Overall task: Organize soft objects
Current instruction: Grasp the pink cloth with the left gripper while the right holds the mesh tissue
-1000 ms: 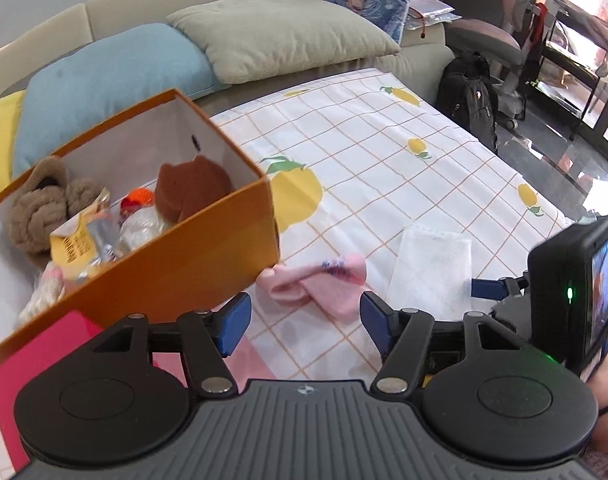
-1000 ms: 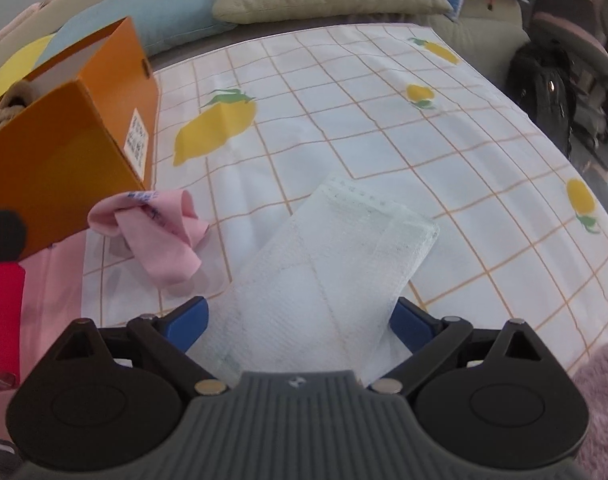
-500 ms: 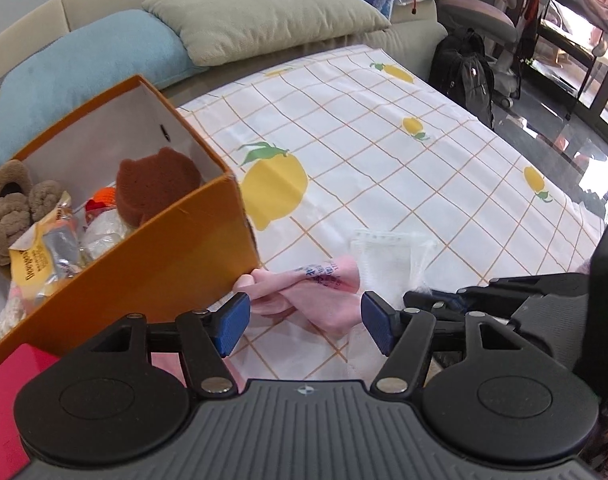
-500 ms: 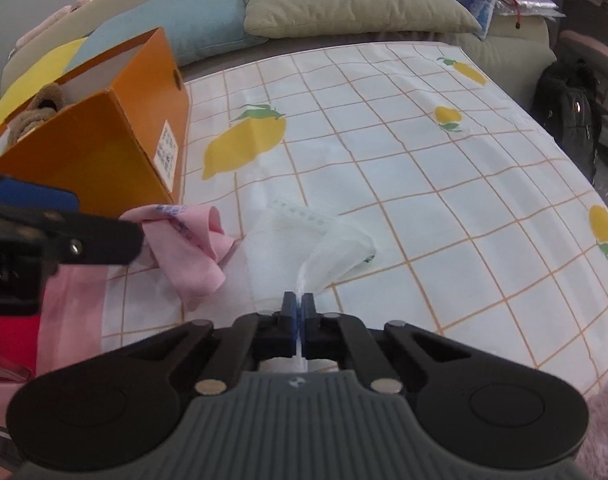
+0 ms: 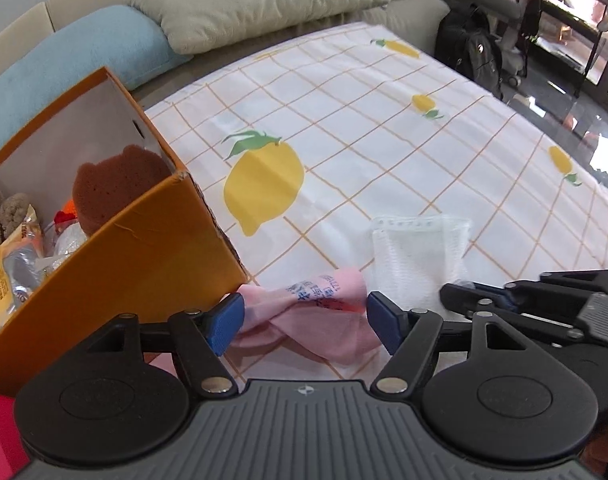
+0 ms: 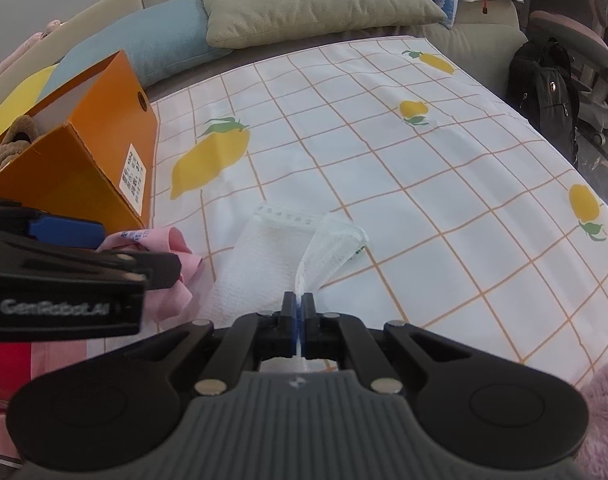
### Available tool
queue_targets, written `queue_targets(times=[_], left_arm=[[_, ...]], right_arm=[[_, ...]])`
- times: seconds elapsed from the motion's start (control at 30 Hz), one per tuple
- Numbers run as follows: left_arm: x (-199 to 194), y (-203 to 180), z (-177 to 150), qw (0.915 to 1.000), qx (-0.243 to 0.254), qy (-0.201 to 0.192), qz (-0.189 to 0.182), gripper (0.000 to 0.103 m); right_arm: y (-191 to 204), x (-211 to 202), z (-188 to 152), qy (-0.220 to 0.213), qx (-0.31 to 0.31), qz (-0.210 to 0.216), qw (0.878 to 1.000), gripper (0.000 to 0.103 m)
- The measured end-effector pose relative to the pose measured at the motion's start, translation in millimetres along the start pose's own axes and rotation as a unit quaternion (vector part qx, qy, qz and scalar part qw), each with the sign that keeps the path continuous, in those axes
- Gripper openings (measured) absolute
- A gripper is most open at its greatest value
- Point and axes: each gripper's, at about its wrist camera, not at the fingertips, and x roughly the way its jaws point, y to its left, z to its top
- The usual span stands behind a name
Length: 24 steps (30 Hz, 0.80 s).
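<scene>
A crumpled pink cloth [image 5: 316,316] with blue print lies on the lemon-print sheet beside the orange box [image 5: 116,264]. My left gripper [image 5: 306,322] is open, its blue pads on either side of the cloth. A white mesh cloth [image 6: 264,264] lies to its right. My right gripper [image 6: 299,308] is shut on the near edge of the white mesh cloth, which is lifted into a fold. It also shows in the left wrist view [image 5: 416,256]. The box holds a brown sponge toy [image 5: 116,184], a brown plush and packets.
Blue [image 6: 144,36] and beige [image 6: 316,4] pillows lie against the sofa back. A black backpack [image 6: 544,84] and chair stand off the sheet's right edge. A red item [image 5: 0,432] lies near left. A pink fluffy rug [image 6: 604,400] is at the near right.
My right gripper closed on the white mesh cloth and lifted its edge. My left gripper moved forward over the pink cloth, still open.
</scene>
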Motion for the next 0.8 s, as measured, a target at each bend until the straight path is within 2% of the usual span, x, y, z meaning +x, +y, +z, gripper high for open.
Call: queue_targets(times=[0.1, 0.2, 0.23, 0.3, 0.37, 0.4, 0.43, 0.47, 0.53, 0.6, 0.7, 0.8], left_arm=[[12, 0, 1, 0.9998, -0.001, 0.019, 0.005, 0.074], [23, 3, -1, 0.9989, -0.011, 0.045, 0.004, 0.047], [22, 5, -3, 0.999, -0.016, 0.042, -0.002, 0.042], [20, 6, -6, 0.999, -0.012, 0.042, -0.004, 0.024], [16, 8, -11, 0.9991, -0.009, 0.041, -0.004, 0.019], [14, 11, -14, 0.999, -0.016, 0.041, -0.009, 0.015], [11, 15, -17, 0.9987, -0.026, 0.041, -0.014, 0.014], [8, 19, -20, 0.9983, -0.038, 0.041, -0.016, 0.013], [-2, 26, -27, 0.9978, -0.055, 0.035, -0.011, 0.012], [-14, 31, -32, 0.9972, -0.069, 0.029, 0.001, 0.011], [-34, 37, -37, 0.997, -0.076, 0.01, 0.012, 0.011], [-51, 36, -37, 0.997, -0.076, -0.009, 0.01, 0.011]], right_arm=[[-1, 0, 0, 0.0, 0.003, 0.001, 1.0, 0.0], [0, 0, 0, 0.0, 0.001, 0.001, 1.0, 0.0], [0, 0, 0, 0.0, 0.0, 0.002, 1.0, 0.001], [1, 0, 0, -0.001, -0.001, 0.004, 1.0, 0.006], [3, -1, 0, -0.003, -0.005, 0.005, 1.0, 0.012], [4, -1, 0, -0.003, -0.008, 0.006, 1.0, 0.025], [6, -2, 0, -0.004, -0.011, 0.011, 1.0, 0.045], [8, -3, -1, -0.006, -0.015, 0.015, 1.0, 0.053], [16, -7, -2, -0.016, -0.032, 0.02, 0.999, 0.079], [24, -8, -4, -0.024, -0.052, 0.022, 0.998, 0.087], [34, -3, -7, -0.008, -0.079, 0.022, 0.997, 0.098], [41, 2, -11, 0.005, -0.1, 0.015, 0.995, 0.1]])
